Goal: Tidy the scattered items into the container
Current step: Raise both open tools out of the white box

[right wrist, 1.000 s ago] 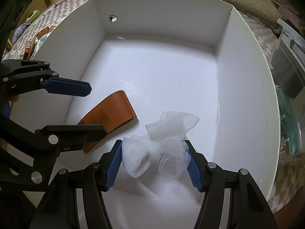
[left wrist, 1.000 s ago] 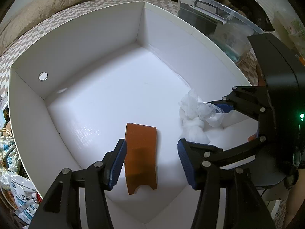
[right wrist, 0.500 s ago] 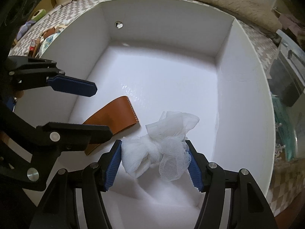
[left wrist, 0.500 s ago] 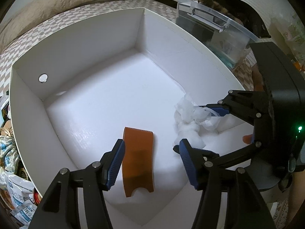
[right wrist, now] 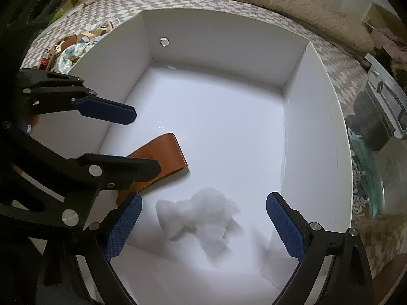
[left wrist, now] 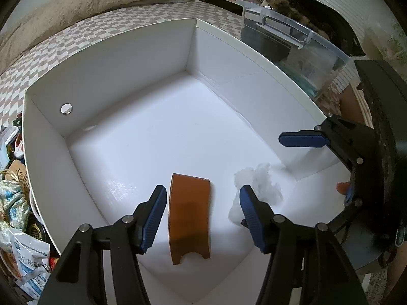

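Note:
The white box (left wrist: 114,58) (right wrist: 223,35) holds a brown leather strap (left wrist: 189,213) (right wrist: 162,157) and a white mesh pouch (left wrist: 259,188) (right wrist: 201,218), both lying on its floor. My left gripper (left wrist: 203,213) is open and empty above the strap. My right gripper (right wrist: 203,225) is open wide above the pouch, which lies loose between its fingers without touching them. The right gripper also shows in the left wrist view (left wrist: 318,162).
Scattered items lie outside the box's left wall: a printed packet (left wrist: 28,259), patterned fabric (left wrist: 12,203) and small items (right wrist: 66,48). A clear plastic bin (left wrist: 295,50) stands beyond the right wall. The box rests on checkered bedding (left wrist: 76,38).
My right gripper opened and let go of the mesh pouch, which dropped onto the box floor. Both grippers have risen a little; the strap has not moved.

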{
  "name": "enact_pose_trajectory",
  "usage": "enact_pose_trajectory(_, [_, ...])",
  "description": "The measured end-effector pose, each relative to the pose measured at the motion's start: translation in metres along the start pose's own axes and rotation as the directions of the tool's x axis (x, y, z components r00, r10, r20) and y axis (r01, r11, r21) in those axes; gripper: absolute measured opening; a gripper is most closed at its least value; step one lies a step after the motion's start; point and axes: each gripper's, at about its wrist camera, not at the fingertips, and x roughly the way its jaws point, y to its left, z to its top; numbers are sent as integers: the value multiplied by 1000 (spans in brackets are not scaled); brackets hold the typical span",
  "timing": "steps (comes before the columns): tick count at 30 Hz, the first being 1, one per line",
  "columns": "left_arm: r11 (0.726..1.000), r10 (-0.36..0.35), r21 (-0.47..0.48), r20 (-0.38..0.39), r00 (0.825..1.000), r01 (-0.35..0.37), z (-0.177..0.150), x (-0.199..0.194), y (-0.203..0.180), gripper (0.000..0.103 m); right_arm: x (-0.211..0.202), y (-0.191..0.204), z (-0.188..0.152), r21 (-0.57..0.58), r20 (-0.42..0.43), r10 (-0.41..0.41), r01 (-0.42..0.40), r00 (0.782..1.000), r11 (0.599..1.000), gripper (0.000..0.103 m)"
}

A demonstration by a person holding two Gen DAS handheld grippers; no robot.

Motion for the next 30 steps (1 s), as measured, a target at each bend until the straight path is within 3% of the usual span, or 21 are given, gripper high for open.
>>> enact_pose_trajectory(15, [1000,11,-1,23,1000,-11,3,-5,-2,61,-1,-6,0,45,86,25,-29,996,999,98])
enact_pose_trajectory(23, [998,63,17,64,996,-64,14,-19,-6,82,-10,-10,3,59,153,12,-22,988,998,98])
enact_pose_trajectory(30, [995,95,-34,100,990,-92,23,-39,15,84,-12,-3,7,64,160,-33,23,987,998,98])
